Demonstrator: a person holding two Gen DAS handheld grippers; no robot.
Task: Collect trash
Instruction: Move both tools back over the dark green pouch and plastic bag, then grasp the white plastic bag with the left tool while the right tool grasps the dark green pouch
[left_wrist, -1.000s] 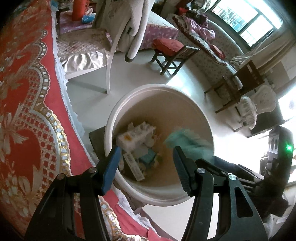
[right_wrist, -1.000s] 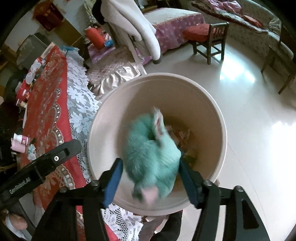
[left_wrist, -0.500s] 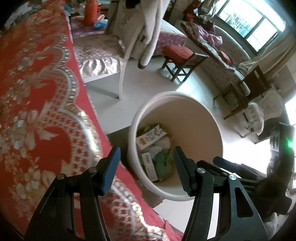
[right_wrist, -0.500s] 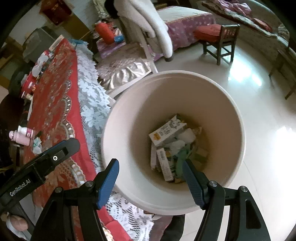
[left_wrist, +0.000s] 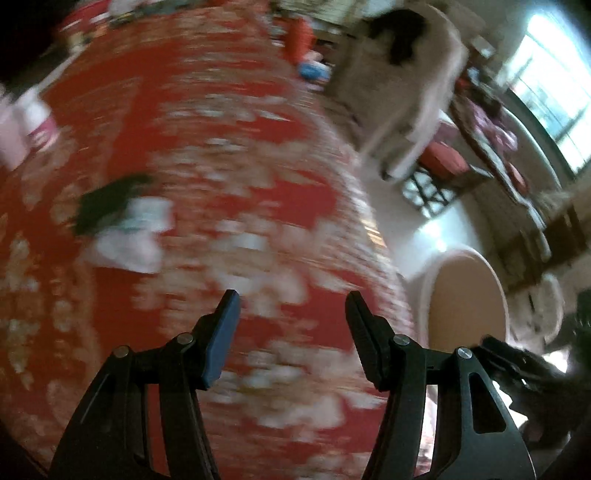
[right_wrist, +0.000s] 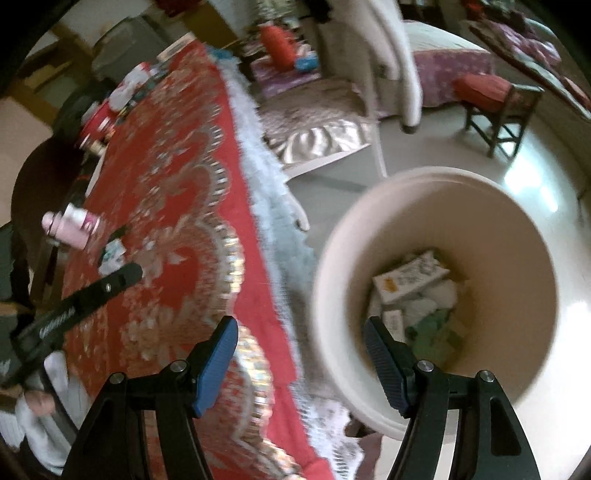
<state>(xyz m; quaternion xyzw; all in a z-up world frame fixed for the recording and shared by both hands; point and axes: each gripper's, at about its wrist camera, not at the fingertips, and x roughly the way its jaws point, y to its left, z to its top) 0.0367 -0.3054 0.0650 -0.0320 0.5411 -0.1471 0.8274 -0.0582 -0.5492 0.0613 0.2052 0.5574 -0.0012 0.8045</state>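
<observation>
A cream bin (right_wrist: 436, 295) stands on the floor beside the table and holds cartons and a green crumpled piece (right_wrist: 436, 325). It also shows in the left wrist view (left_wrist: 465, 299). My right gripper (right_wrist: 301, 332) is open and empty over the table edge, left of the bin. My left gripper (left_wrist: 291, 306) is open and empty above the red patterned tablecloth (left_wrist: 229, 192). A blurred white and dark scrap of trash (left_wrist: 125, 225) lies on the cloth ahead to the left; it shows small in the right wrist view (right_wrist: 112, 253).
A pink bottle (right_wrist: 72, 225) lies on the cloth near the scrap. Jars and packets (right_wrist: 110, 107) crowd the table's far end. A white chair (right_wrist: 391, 66), a red-cushioned stool (right_wrist: 495, 99) and a sofa stand on the pale floor beyond.
The green piece left my right gripper and fell into the bin. Both grippers have swung left from over the bin toward the table, the left fast enough to blur.
</observation>
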